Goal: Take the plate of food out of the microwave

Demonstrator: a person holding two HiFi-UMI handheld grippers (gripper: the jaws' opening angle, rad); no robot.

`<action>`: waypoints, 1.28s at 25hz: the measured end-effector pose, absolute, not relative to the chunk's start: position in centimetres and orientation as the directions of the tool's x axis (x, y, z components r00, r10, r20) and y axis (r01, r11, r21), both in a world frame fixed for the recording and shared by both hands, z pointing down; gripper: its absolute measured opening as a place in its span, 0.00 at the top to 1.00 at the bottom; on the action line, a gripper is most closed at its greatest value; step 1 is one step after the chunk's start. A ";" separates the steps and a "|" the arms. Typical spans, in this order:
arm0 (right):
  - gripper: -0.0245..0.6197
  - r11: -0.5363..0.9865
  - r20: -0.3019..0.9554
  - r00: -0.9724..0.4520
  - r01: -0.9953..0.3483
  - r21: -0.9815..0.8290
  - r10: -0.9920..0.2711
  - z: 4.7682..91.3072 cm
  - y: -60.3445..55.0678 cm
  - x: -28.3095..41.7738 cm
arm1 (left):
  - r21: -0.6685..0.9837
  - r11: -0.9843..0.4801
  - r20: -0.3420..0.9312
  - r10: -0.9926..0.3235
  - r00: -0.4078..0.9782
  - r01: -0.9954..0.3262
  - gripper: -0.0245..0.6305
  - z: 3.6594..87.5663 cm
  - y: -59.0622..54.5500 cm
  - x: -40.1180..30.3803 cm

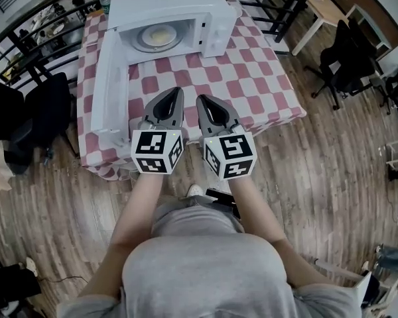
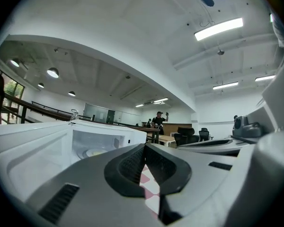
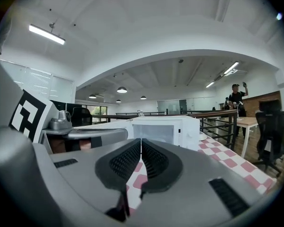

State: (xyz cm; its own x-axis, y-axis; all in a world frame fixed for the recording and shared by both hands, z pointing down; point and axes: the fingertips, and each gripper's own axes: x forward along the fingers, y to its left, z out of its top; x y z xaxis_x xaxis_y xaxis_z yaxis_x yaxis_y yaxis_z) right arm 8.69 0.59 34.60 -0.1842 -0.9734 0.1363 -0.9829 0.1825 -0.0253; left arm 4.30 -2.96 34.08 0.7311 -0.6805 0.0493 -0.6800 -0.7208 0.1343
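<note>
A white microwave [image 1: 176, 15] stands at the far side of a red-and-white checked table [image 1: 252, 85], its door [image 1: 109, 85] swung wide to the left. Inside lies a pale plate with yellowish food [image 1: 158, 37], also visible in the left gripper view as the plate [image 2: 92, 152]. In the right gripper view the microwave [image 3: 163, 129] shows its open cavity. My left gripper [image 1: 177, 93] and right gripper [image 1: 201, 100] hover side by side over the table's near half, both shut and empty, well short of the microwave. The left gripper [image 2: 145, 147] and right gripper [image 3: 141, 141] point level towards it.
Black railings [image 1: 272, 5] run behind the table. Black office chairs [image 1: 348, 61] stand right, a dark chair [image 1: 43, 111] left. A wooden table [image 1: 325, 8] is at the back right. A person [image 2: 158, 119] stands far off. The floor is wood planks.
</note>
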 end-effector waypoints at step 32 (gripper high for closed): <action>0.92 0.331 0.200 -0.349 -0.936 -0.120 -0.915 38.4 -12.8 7.7 | 0.149 -0.604 0.101 -0.778 0.620 -0.783 0.96 37.4 -14.9 2.6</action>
